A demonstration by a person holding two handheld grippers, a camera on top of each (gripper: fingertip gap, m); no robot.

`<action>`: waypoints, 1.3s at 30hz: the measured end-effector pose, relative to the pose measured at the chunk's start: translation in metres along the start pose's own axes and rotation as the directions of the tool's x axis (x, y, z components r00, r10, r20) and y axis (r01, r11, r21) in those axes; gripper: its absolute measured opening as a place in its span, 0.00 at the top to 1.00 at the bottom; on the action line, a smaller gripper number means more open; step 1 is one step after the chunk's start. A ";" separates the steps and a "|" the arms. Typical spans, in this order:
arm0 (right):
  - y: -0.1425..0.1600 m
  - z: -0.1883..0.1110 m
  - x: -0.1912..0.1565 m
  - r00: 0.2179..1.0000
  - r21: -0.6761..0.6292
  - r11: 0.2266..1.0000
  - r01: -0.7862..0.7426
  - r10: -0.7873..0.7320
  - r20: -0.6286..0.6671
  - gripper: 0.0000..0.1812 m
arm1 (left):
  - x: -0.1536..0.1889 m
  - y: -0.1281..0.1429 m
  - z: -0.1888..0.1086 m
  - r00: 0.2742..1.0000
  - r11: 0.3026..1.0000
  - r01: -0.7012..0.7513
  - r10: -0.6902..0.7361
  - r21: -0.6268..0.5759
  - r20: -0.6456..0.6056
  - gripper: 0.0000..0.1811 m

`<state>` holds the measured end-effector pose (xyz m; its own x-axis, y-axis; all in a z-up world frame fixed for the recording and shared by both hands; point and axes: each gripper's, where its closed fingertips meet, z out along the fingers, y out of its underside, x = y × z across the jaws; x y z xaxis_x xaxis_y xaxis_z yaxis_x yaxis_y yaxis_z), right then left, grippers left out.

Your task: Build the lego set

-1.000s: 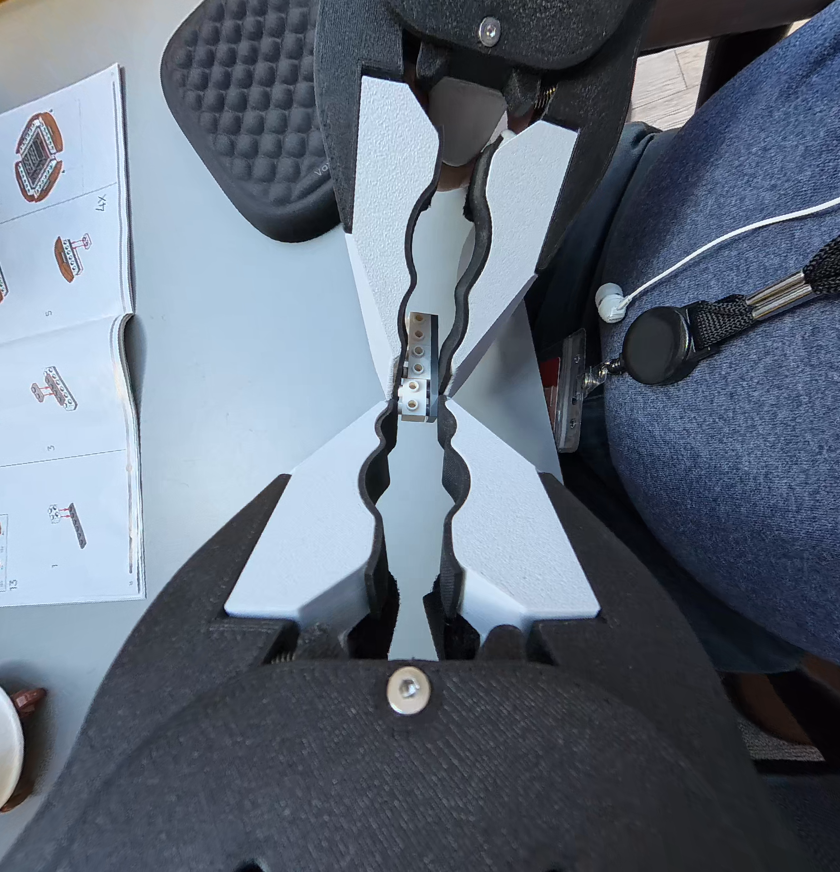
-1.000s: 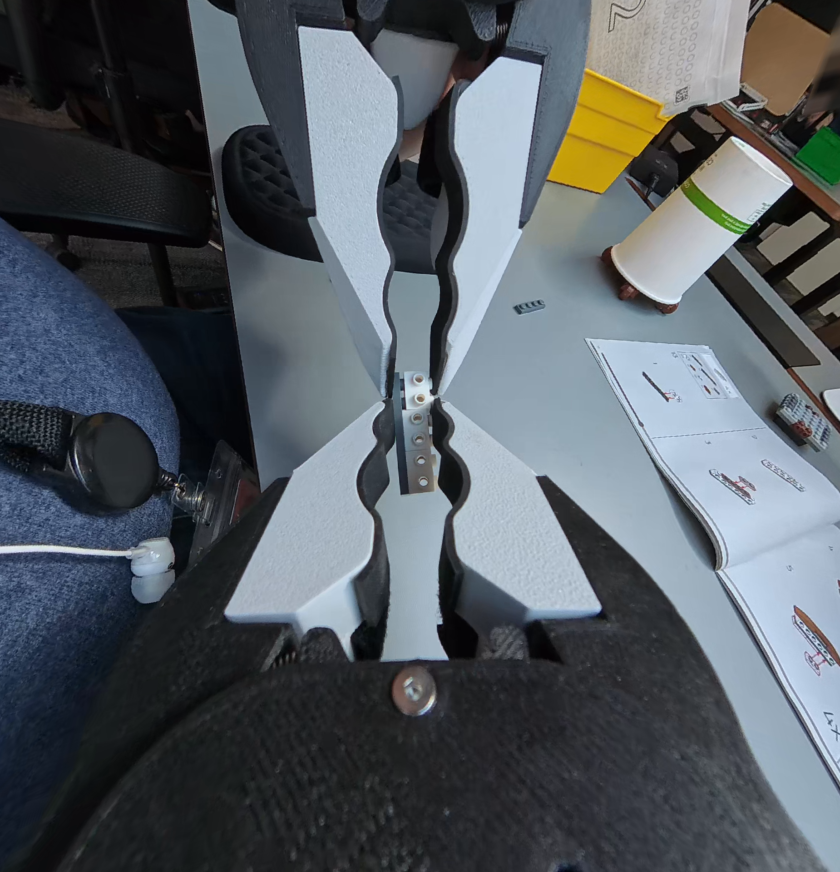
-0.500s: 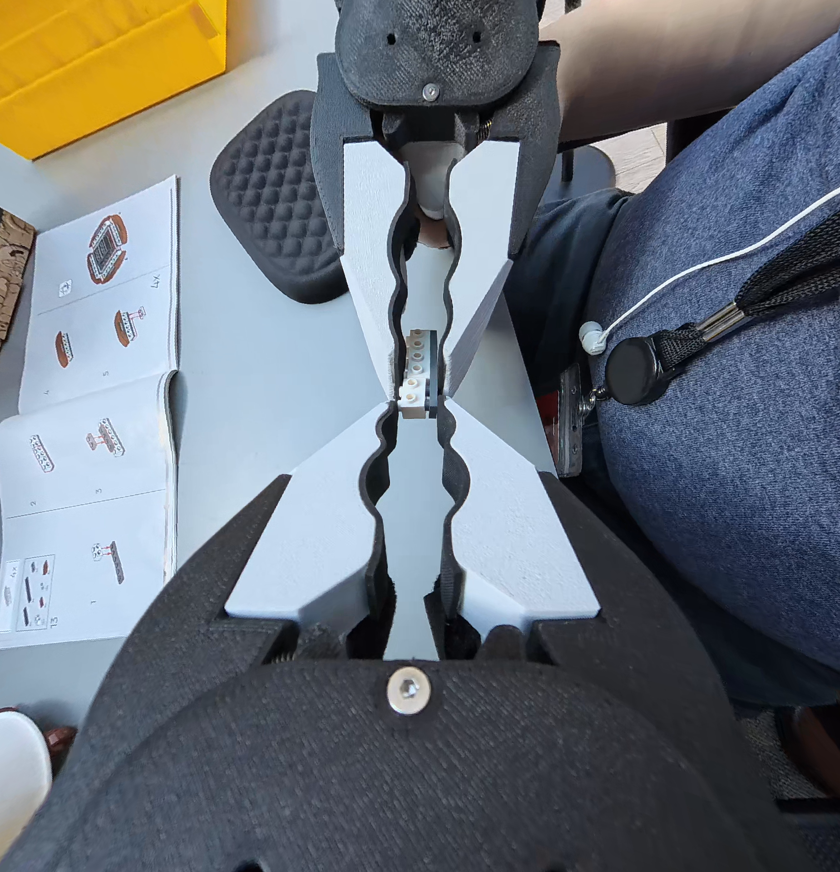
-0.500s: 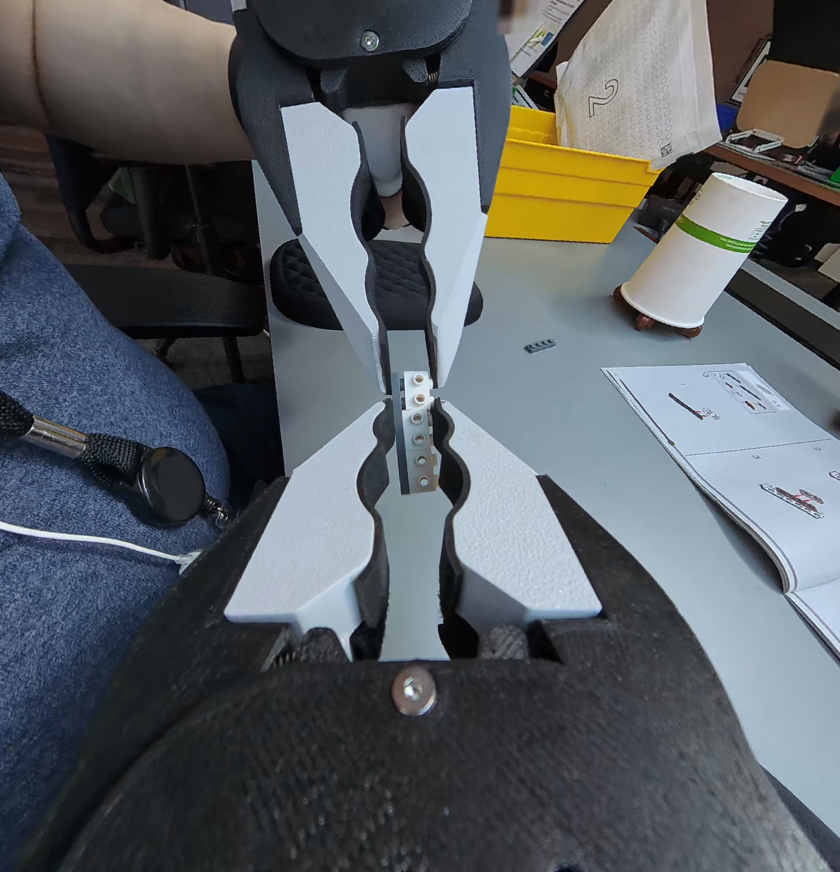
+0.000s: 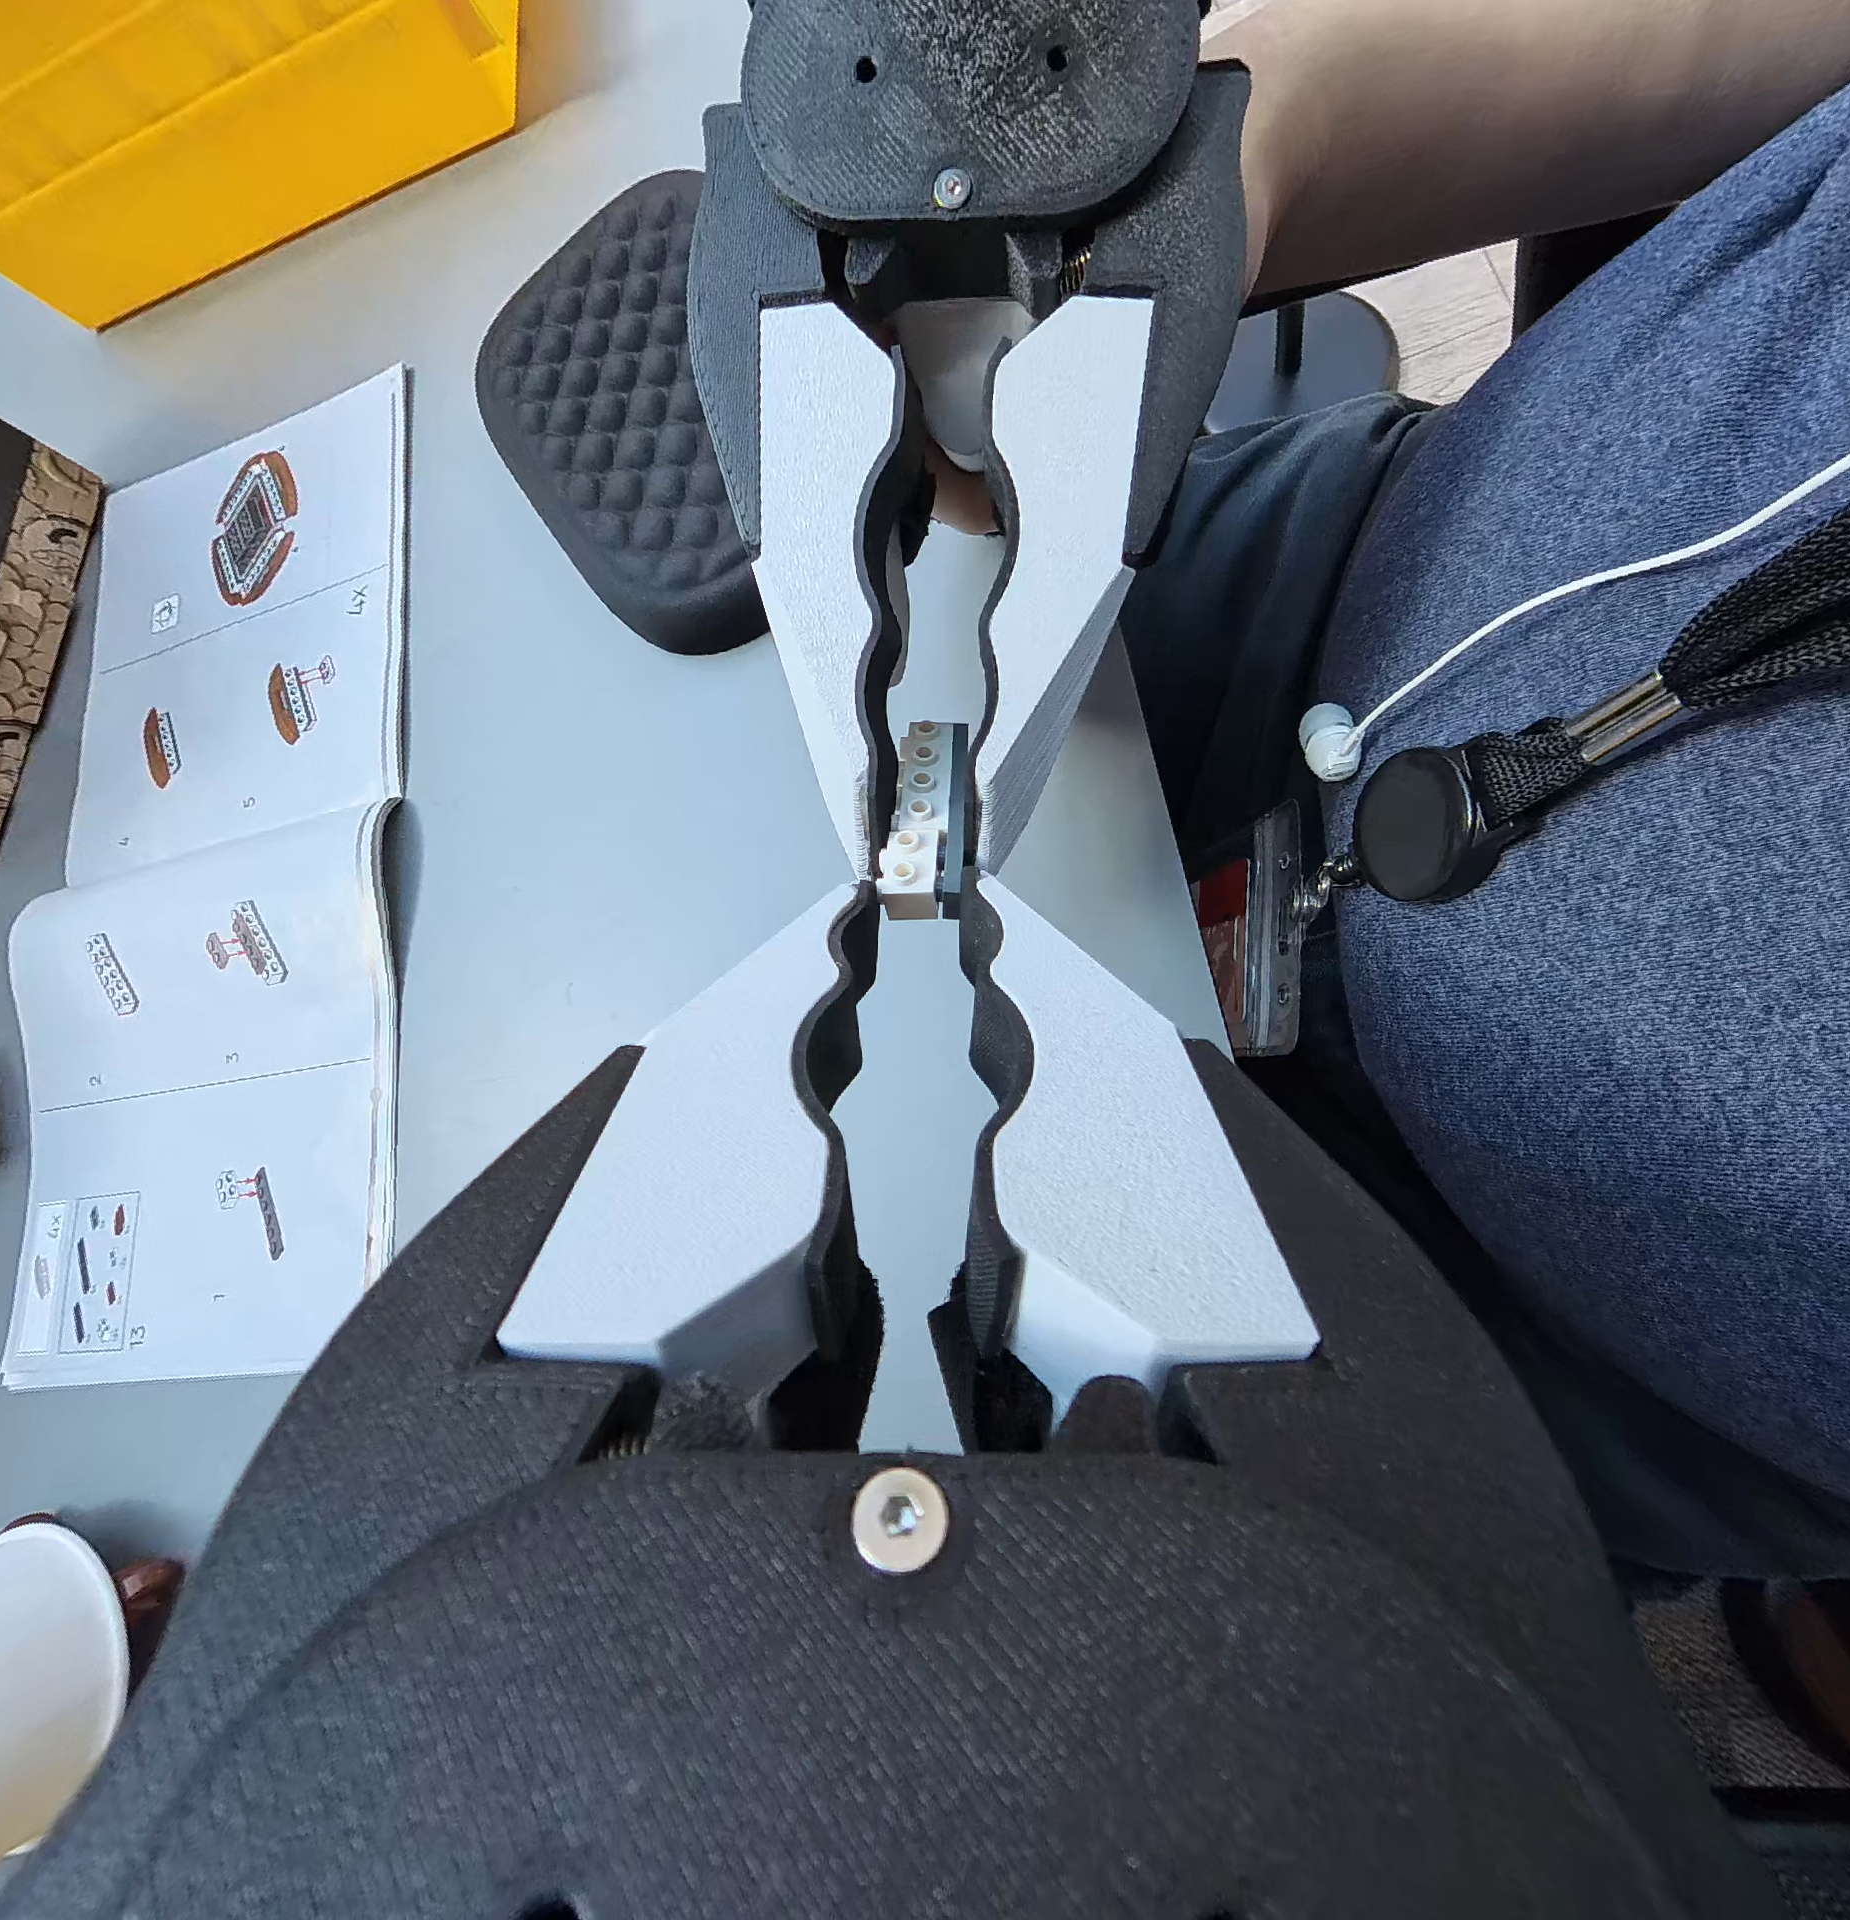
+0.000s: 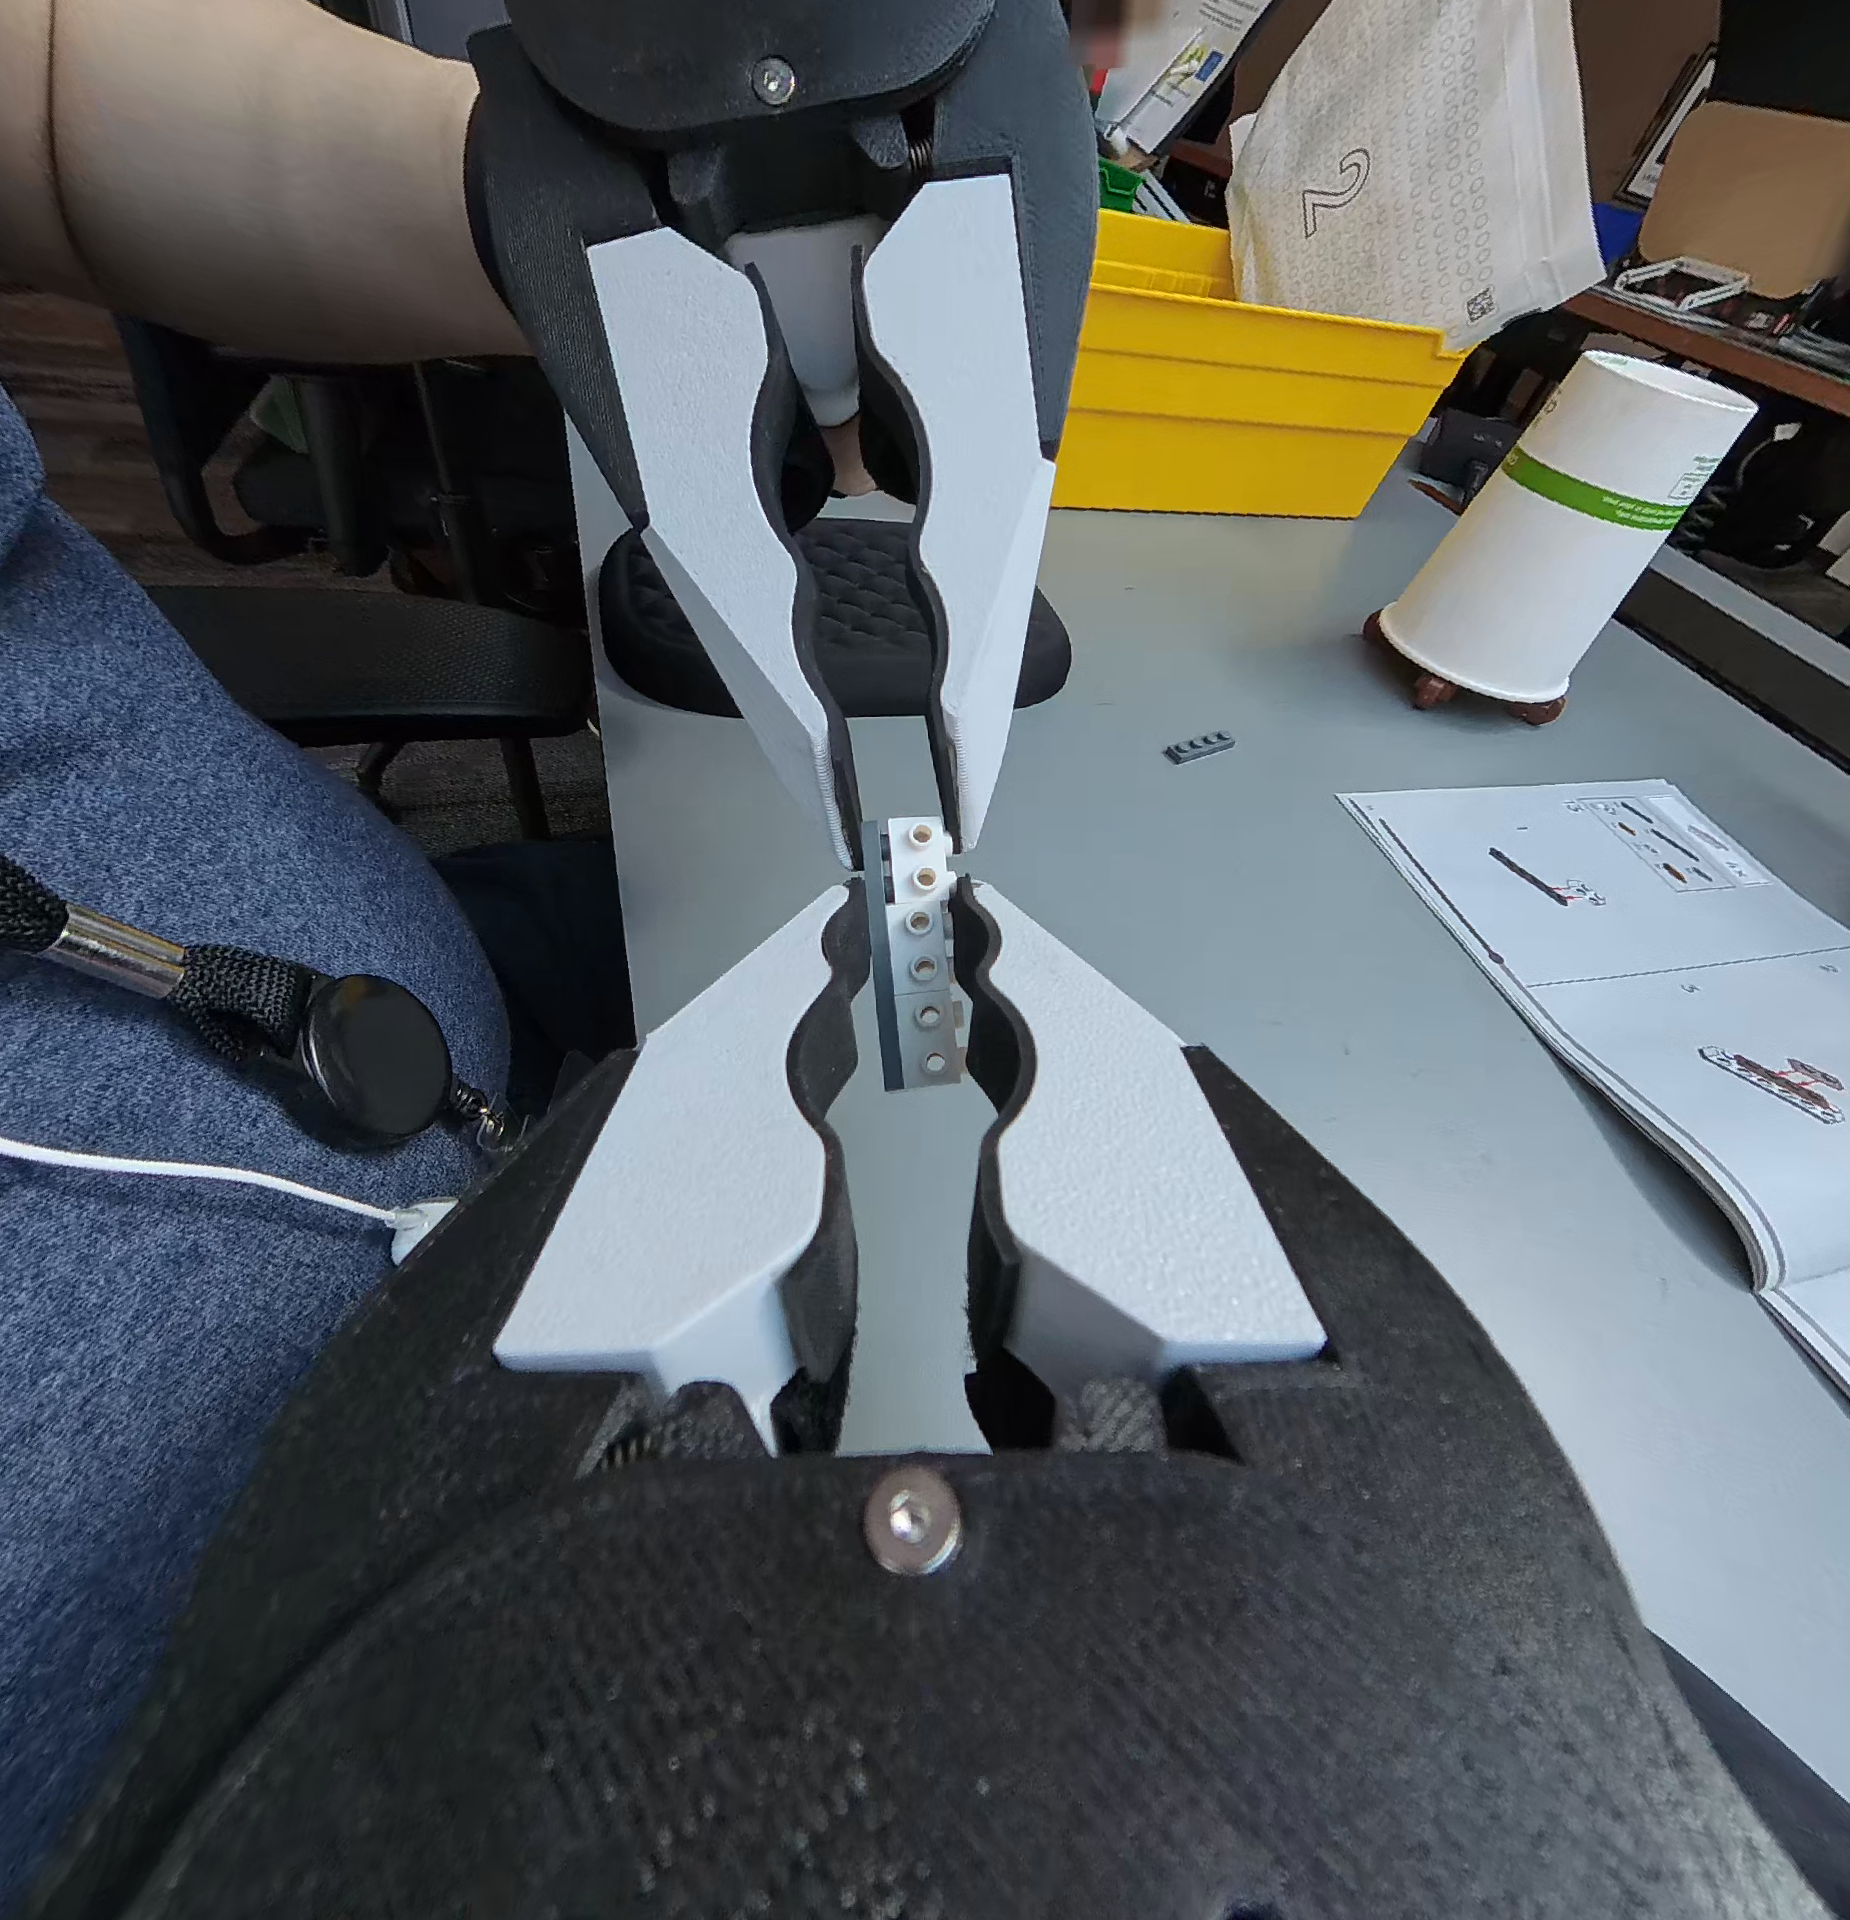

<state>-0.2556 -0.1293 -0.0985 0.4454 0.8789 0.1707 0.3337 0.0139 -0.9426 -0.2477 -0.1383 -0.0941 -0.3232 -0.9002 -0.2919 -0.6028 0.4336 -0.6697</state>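
My two grippers meet tip to tip above the grey table's (image 6: 1264,935) near edge. My right gripper (image 6: 905,899) is shut on a small lego assembly (image 6: 916,997): a dark grey plate with light grey bricks along it. My left gripper (image 5: 916,899) is shut on the white brick (image 5: 910,883) at the assembly's end. In the right wrist view the left gripper (image 6: 900,842) comes in from above onto the white brick (image 6: 921,857). In the left wrist view the right gripper (image 5: 923,857) comes in from above, with the assembly (image 5: 926,779) between its fingers.
An open instruction booklet (image 5: 235,935) lies on the table, also in the right wrist view (image 6: 1679,987). A loose dark grey plate (image 6: 1199,746), an upturned paper cup (image 6: 1555,540) over brown pieces, a black wrist pad (image 6: 869,613) and a yellow bin (image 6: 1233,395) stand beyond. A person in blue sits close (image 5: 1627,935). Both grippers' tips are close together, under 4 cm apart.
Both grippers have stayed tip to tip on the assembly while lifting and tilting together, so more of the table, the yellow bin and the booklet shows. The grips have not changed.
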 end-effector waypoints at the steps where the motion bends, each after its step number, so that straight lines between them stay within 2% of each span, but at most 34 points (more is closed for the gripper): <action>1: 0.000 0.000 0.000 1.000 0.001 1.000 -0.001 0.001 -0.001 0.92 | 0.000 0.000 0.000 1.000 1.000 0.002 -0.002 -0.002 0.000 0.93; 6: -0.001 0.000 0.000 1.000 0.011 1.000 0.014 -0.014 0.003 0.92 | 0.000 0.000 -0.001 1.000 1.000 -0.001 0.001 -0.002 0.006 0.93; 9: -0.005 -0.003 -0.001 1.000 0.041 0.999 0.021 -0.022 0.018 0.92 | 0.000 -0.005 -0.002 0.998 0.998 0.057 -0.056 0.035 -0.021 0.92; 12: -0.013 -0.007 -0.004 0.994 0.135 0.987 -0.082 0.073 0.076 0.92 | 0.002 -0.012 -0.009 0.985 0.985 0.151 -0.142 0.084 -0.100 0.92; 18: -0.039 -0.031 0.001 0.966 0.347 0.907 -0.239 0.188 0.175 0.92 | -0.007 -0.031 -0.026 0.960 0.933 0.270 -0.243 0.238 -0.137 0.83; 23: -0.064 -0.045 -0.004 0.962 0.427 0.872 -0.240 0.154 0.226 0.92 | -0.011 -0.065 -0.044 0.939 0.823 0.344 -0.289 0.452 -0.187 0.83; 27: -0.081 -0.052 -0.009 0.963 0.465 0.857 -0.221 0.114 0.246 0.92 | -0.002 -0.085 -0.052 0.951 0.796 0.306 -0.235 0.523 -0.199 0.83; 33: -0.094 -0.057 -0.009 0.965 0.482 0.855 -0.193 0.077 0.249 0.92 | -0.002 -0.097 -0.056 0.965 0.772 0.261 -0.199 0.580 -0.169 0.89; 39: -0.122 -0.071 0.007 0.972 0.526 0.846 -0.086 -0.045 0.231 0.92 | -0.018 -0.121 -0.069 0.996 0.796 0.090 -0.076 0.598 -0.048 0.92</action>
<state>-0.2339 -0.1586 0.0382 0.2264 0.9637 0.1419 -0.1926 0.1871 -0.9633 -0.2195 -0.1717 0.0391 -0.3117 -0.9274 -0.2070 -0.0727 0.2405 -0.9679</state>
